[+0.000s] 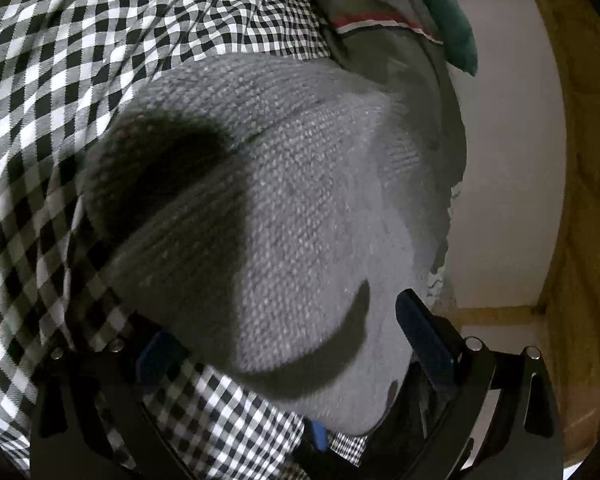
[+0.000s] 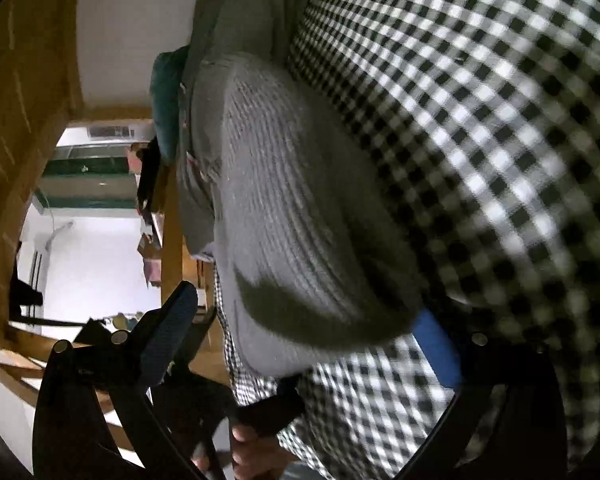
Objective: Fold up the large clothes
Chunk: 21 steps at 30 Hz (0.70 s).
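Note:
A grey knitted sweater (image 1: 308,208) lies in a mound on a black-and-white checked cloth (image 1: 52,80). My left gripper (image 1: 288,344) is open, its blue-padded fingers (image 1: 424,340) spread on either side of the sweater's near edge. In the right wrist view the same grey sweater (image 2: 300,208) lies on the checked cloth (image 2: 480,120). My right gripper (image 2: 304,340) is open too, with one finger (image 2: 168,336) off the cloth's edge and the other finger (image 2: 440,352) on the checked cloth. The sweater's near fold sits between the jaws.
More clothes are piled beyond the sweater: an olive-grey garment with a red and white stripe (image 1: 384,24) and a teal one (image 1: 452,20). A wooden frame (image 1: 580,160) and white wall (image 1: 512,160) bound the side. A hand (image 2: 252,448) shows below.

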Motion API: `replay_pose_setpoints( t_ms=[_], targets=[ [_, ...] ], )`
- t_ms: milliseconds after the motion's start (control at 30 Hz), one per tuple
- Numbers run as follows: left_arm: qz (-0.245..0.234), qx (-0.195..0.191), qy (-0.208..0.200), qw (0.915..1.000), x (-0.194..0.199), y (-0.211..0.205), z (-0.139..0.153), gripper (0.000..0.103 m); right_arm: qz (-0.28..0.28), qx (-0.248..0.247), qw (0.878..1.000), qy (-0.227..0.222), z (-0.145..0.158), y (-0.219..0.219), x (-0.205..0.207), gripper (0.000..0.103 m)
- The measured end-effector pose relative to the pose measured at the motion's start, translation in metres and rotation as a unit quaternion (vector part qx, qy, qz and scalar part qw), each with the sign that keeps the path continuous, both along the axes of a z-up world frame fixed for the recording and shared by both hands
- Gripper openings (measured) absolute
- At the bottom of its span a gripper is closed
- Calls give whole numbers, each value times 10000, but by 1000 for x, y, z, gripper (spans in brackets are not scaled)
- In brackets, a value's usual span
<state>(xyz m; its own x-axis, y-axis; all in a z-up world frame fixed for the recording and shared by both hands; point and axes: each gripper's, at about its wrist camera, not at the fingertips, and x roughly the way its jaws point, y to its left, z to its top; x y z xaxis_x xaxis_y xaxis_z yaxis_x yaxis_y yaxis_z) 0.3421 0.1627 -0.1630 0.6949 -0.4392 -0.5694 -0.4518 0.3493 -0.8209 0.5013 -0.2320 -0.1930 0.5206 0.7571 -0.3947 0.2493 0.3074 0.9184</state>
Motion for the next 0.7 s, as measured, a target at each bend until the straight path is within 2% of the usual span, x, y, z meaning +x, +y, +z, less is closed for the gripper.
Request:
replay_pose_setpoints(
  t_ms=[33, 200, 267, 333, 367, 400, 500, 567, 633, 700],
  targets=[
    [33, -25, 14, 10000, 1, 0, 1, 98, -52, 130, 9999, 20, 1, 5, 6, 100],
    [27, -145, -8, 9999, -1, 1, 0, 98, -62, -47, 9986, 525, -2, 21, 37, 98],
    [29, -299, -47, 9995, -4, 3, -2, 98, -151, -36, 9982, 573, 0, 19, 42, 71],
    [62, -501, -81, 9987, -9, 5, -4, 98, -82, 63, 9988, 477, -1, 16, 43, 59],
    [102, -525, -97, 9985, -10, 4, -4, 98, -67, 125, 9989, 446, 0, 15, 42, 58],
    [141, -532, -89, 9984, -10, 4, -4, 98, -58, 228, 9990, 391, 0, 14, 41, 55],
    [267, -809, -130, 9963, -10, -1, -5, 98, -161, 1142, 9932, 182, 0, 13, 34, 50],
    [308, -1205, -308, 9918, -11, -6, -2, 98, -225, 1458, 9888, 223, -2, 11, 28, 50],
    [392, -1352, -461, 9890, -15, -14, 5, 98, -302, 1885, 9811, 324, -5, 5, 19, 49],
    [465, -1440, -519, 9871, -16, -22, 6, 98, -344, 2067, 9771, 376, -5, -5, 8, 49]
  ],
)
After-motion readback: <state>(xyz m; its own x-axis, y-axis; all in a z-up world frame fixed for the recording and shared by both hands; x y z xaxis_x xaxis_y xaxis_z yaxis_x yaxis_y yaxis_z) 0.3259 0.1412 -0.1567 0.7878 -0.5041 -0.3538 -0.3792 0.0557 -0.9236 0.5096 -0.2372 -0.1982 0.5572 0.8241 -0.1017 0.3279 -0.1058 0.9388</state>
